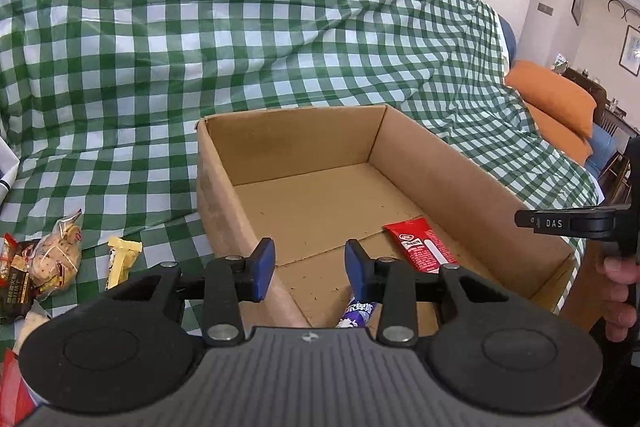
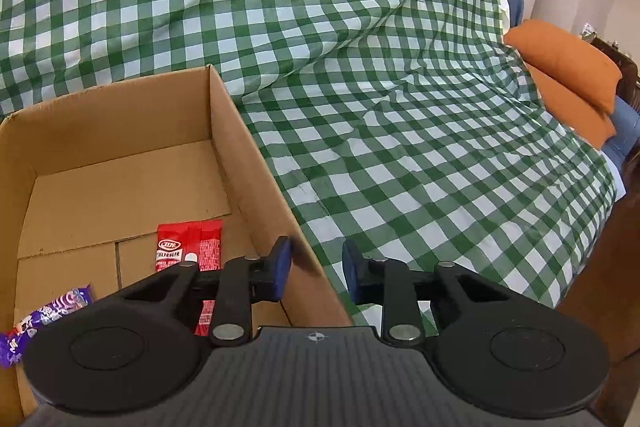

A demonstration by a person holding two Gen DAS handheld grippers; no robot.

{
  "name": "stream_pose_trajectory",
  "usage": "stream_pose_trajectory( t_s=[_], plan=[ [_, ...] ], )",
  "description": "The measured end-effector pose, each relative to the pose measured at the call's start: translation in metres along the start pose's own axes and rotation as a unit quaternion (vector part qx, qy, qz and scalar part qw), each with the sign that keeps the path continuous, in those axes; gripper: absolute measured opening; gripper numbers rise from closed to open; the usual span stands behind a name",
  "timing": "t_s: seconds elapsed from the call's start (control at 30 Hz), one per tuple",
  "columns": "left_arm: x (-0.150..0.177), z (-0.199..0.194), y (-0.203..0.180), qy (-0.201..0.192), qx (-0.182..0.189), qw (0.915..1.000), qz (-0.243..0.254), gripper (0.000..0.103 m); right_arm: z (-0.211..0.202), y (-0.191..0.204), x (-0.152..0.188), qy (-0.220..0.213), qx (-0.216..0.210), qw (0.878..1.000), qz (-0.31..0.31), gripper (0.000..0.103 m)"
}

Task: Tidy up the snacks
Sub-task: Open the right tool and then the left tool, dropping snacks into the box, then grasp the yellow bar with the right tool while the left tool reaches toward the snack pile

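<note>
An open cardboard box [image 1: 300,143] lies on a green checked cloth. A red snack packet [image 1: 420,245] lies flat on its floor, and a purple packet [image 1: 356,315] lies near the front, partly hidden under my left gripper [image 1: 310,267]. That gripper is open and empty, its blue pads astride the box's left wall. In the right wrist view the box [image 2: 120,123] is at the left, holding the red packet [image 2: 188,247] and the purple packet [image 2: 48,315]. My right gripper [image 2: 316,267] is open and empty, astride the box's right wall.
Loose snacks lie on the cloth left of the box: a clear-wrapped biscuit [image 1: 60,255], a cream bar [image 1: 122,259] and a dark packet [image 1: 14,283]. Orange cushions [image 2: 568,63] sit at the far right. A hand [image 1: 620,291] holds a black handle [image 1: 576,225] beside the box.
</note>
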State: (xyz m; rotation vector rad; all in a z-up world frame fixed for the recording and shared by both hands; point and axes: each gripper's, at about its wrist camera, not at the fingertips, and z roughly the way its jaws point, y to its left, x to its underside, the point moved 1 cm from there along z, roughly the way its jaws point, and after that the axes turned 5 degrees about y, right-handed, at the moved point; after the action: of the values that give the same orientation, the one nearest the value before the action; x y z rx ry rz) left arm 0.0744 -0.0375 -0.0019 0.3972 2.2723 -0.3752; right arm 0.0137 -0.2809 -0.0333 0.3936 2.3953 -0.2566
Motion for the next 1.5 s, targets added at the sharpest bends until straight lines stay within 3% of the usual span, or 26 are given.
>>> stream_pose_trajectory(
  t_s=[0.17,0.4,0.5,0.67,0.73,0.83,0.97,1.07,1.17,1.23,1.3,1.4,1.5],
  plan=[
    [0.0,-0.005,0.006,-0.006,-0.006,0.9999,-0.007,0.042,-0.003,-0.004,-0.001,-0.004,-0.006,1.0,0.01,0.029],
    [-0.001,-0.026,0.03,-0.038,-0.036,0.9976,-0.045,0.041,-0.024,0.004,-0.003,-0.052,-0.032,0.998,0.021,0.031],
    [0.0,-0.04,0.045,-0.042,-0.056,0.9956,-0.063,0.037,-0.032,0.011,-0.003,-0.068,-0.044,0.997,0.02,0.033],
    [-0.001,-0.067,0.093,-0.038,-0.079,0.9882,-0.126,0.036,-0.041,0.025,-0.002,-0.081,-0.087,0.992,0.036,0.054],
    [-0.003,-0.08,0.122,-0.046,-0.105,0.9785,-0.172,0.036,-0.042,0.032,-0.003,-0.077,-0.106,0.991,0.037,0.054],
    [-0.001,-0.095,0.169,-0.051,-0.143,0.9542,-0.257,0.036,-0.047,0.045,-0.003,-0.078,-0.132,0.988,0.027,0.054],
    [0.013,-0.106,0.232,-0.057,-0.163,0.9063,-0.386,0.036,-0.053,0.06,-0.004,-0.08,-0.173,0.982,0.013,0.054],
    [0.032,-0.099,0.261,-0.045,-0.171,0.877,-0.447,0.036,-0.054,0.072,-0.004,-0.077,-0.201,0.977,0.003,0.054],
    [0.042,-0.084,0.272,-0.015,-0.17,0.8627,-0.476,0.036,-0.058,0.086,-0.004,-0.079,-0.232,0.969,-0.013,0.054],
    [0.042,-0.077,0.274,-0.008,-0.178,0.8601,-0.478,0.038,-0.062,0.096,-0.003,-0.084,-0.252,0.964,-0.031,0.054],
    [0.04,-0.071,0.277,-0.002,-0.208,0.8552,-0.475,0.044,-0.068,0.107,-0.002,-0.092,-0.27,0.957,-0.051,0.054],
    [0.046,-0.06,0.287,0.015,-0.238,0.8374,-0.492,0.045,-0.074,0.12,-0.002,-0.1,-0.294,0.947,-0.08,0.054],
    [0.044,-0.047,0.292,0.027,-0.243,0.8342,-0.494,0.045,-0.083,0.134,-0.001,-0.111,-0.321,0.934,-0.107,0.054]
  ],
)
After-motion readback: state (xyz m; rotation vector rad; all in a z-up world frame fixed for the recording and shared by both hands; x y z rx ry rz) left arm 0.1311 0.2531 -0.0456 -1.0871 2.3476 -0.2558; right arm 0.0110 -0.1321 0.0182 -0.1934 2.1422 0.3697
